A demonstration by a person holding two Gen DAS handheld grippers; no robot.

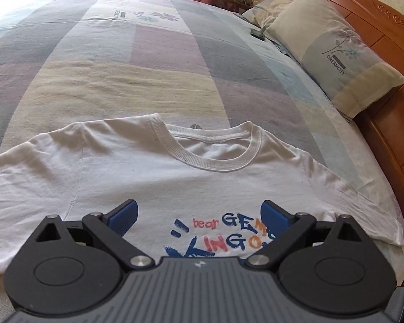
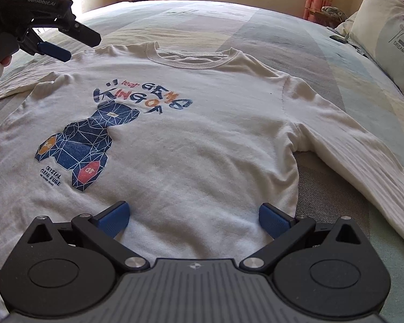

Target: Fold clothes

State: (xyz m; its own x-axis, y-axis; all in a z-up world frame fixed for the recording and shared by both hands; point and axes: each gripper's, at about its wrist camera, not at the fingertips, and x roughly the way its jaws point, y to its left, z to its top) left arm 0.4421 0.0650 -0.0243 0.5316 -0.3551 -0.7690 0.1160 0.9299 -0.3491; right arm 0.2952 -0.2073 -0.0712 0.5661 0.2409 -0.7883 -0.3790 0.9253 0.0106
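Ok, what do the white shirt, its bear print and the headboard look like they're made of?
White shirt: soft matte knit, probably cotton jersey, going by the ribbed collar and limp creases.
Bear print: flat, slightly speckled ink or transfer lying on the cloth, probably screen-printed.
Headboard: reddish-brown wood with a glossy varnish, carved scrolls and panel joints.

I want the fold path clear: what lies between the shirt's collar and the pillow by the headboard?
Only bare patchwork bedsheet lies between the collar and the pillow, seen in the left wrist view. A small dark object sits farther up, off that stretch.
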